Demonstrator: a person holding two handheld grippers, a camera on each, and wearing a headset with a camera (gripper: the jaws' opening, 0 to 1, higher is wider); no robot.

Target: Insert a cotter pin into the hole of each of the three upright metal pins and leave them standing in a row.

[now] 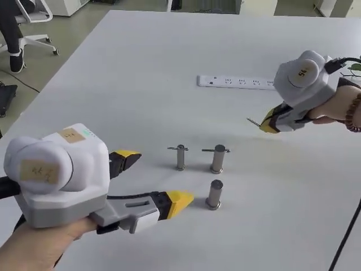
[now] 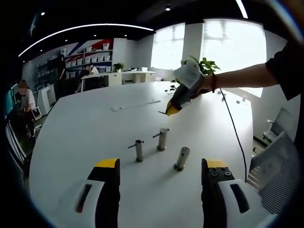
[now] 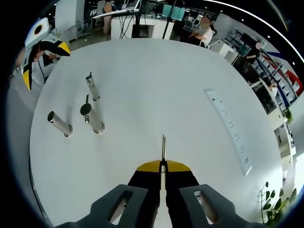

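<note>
- The left gripper [image 1: 158, 176] is nearest, low over the white bench [image 1: 141, 73]; a power strip [image 1: 237, 82] lies far behind.
- Mid-bench, the rear left pin [image 1: 180, 157] and rear right pin [image 1: 218, 158] stand upright with fitted cotter pins [image 1: 207, 150] crosswise. The front pin [image 1: 214, 194] is bare.
- The left gripper's jaws gape wide, empty, near the front pin.
- The right gripper [image 1: 268, 125], raised to the right, pinches a loose cotter pin [image 1: 252, 121].
- The front pin's hole is too small to discern.

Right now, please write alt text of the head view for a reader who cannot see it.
The right gripper holds a cotter pin above a white table. Three metal pins stand there; two carry cotter pins. The left gripper is open.
</note>
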